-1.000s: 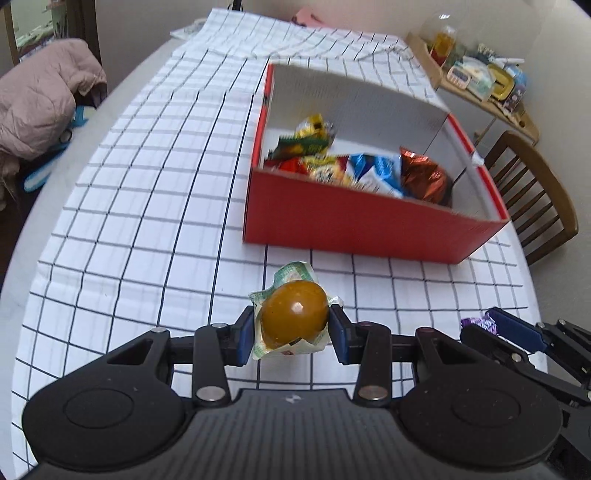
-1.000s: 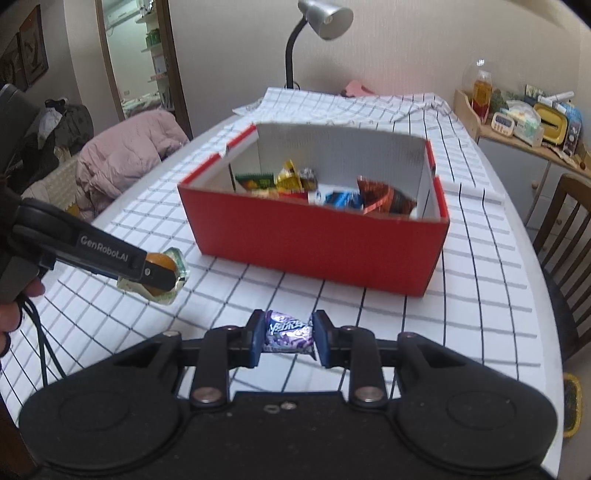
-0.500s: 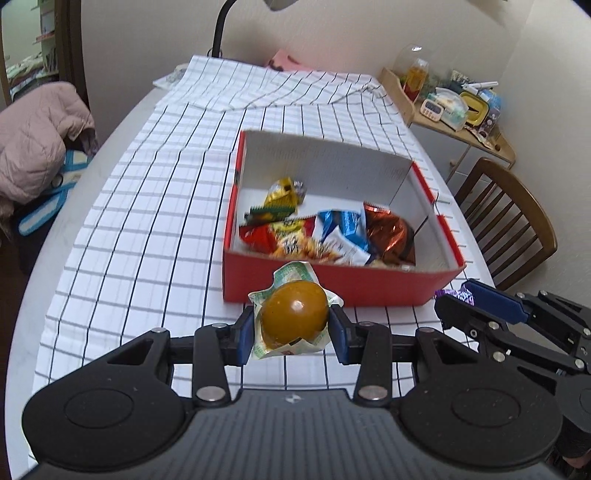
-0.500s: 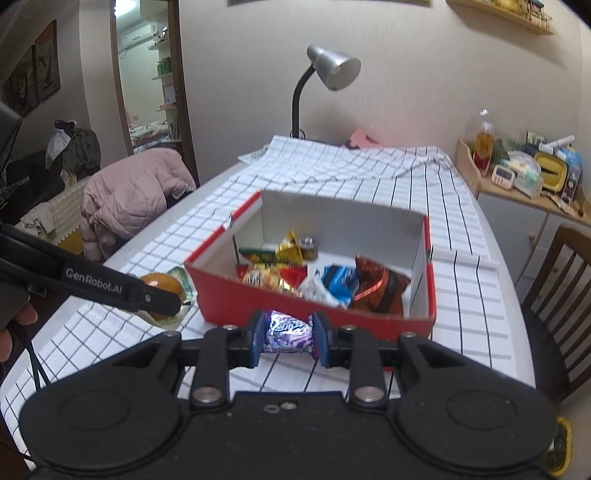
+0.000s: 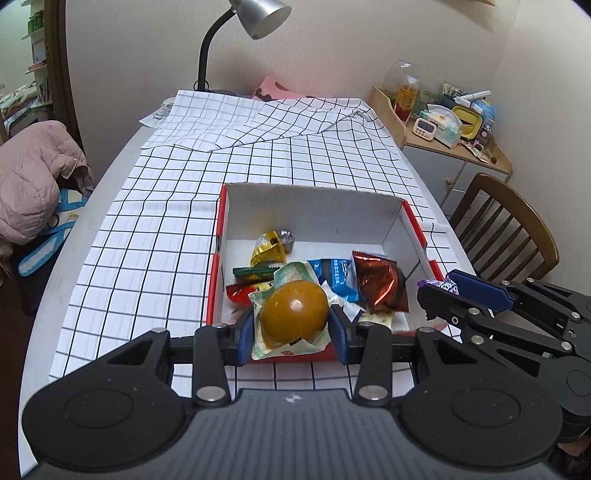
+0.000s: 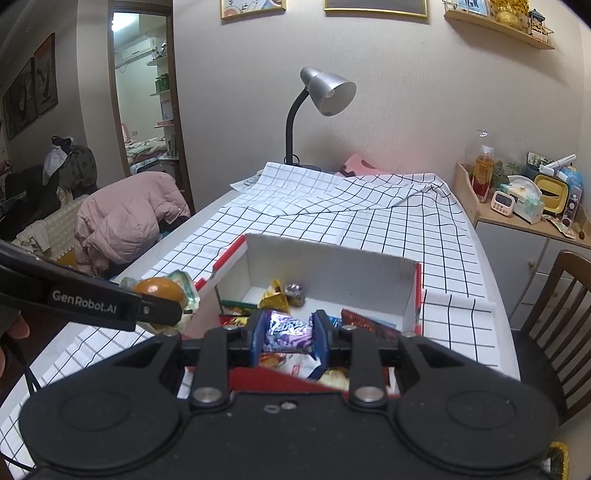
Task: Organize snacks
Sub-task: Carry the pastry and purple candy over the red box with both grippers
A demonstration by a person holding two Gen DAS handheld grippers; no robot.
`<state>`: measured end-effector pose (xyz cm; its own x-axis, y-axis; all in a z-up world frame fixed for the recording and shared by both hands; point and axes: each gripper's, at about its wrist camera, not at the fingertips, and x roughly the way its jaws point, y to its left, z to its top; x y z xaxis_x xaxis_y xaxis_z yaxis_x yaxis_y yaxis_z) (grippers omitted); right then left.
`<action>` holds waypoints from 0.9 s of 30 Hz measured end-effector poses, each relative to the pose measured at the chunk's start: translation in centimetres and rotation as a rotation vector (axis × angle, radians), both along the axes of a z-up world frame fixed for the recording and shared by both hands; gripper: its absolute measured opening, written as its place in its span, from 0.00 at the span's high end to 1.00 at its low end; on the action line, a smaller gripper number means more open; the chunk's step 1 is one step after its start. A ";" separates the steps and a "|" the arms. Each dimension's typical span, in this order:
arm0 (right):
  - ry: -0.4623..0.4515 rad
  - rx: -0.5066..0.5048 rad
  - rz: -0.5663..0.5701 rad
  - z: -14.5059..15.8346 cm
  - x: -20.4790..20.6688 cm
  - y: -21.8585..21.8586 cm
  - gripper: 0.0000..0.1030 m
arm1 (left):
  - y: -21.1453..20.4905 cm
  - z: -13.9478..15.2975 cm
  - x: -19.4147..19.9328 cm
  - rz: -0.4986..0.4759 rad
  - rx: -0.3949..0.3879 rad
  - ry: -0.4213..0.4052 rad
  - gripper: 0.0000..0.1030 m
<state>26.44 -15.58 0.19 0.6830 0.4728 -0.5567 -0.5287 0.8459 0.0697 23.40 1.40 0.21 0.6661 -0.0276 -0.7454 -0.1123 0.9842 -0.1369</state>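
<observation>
Checked tabletop (image 5: 147, 240) fills the frame; centre, your left gripper (image 5: 293, 328) fingers clamp a wrapped amber jelly cup (image 5: 295, 312), and your right gripper (image 6: 288, 336) holds a purple candy packet (image 6: 286, 330), both above the red cardboard box (image 5: 214, 258). Release near its front edge and either could spill outside.

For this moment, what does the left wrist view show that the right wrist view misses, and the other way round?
Only the left wrist view shows the green packet clearly and the open gap between the red box and the left table edge. Only the right wrist view shows the wall pictures, the doorway and the purple candy's printed face. Both show the left gripper clamping the wrapped egg, the right gripper, the lamp and the chair.
</observation>
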 end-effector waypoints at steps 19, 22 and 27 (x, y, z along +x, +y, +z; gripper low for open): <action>0.140 -0.045 -0.009 -4.8 7.9 0.6 0.73 | 0.5 -5.1 7.7 0.013 0.012 0.119 0.61; 0.168 -0.065 -0.012 -6.1 8.8 0.8 0.73 | 0.7 -6.2 8.6 0.016 0.006 0.146 0.61; 0.205 -0.102 -0.018 -8.1 9.8 1.0 0.73 | 0.7 -7.7 9.4 0.011 0.009 0.180 0.61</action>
<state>36.28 -14.53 -7.90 0.5585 0.3961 -0.7289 -0.4973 0.8631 0.0881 32.84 2.07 -7.53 0.5221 -0.0143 -0.8528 -0.1447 0.9839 -0.1051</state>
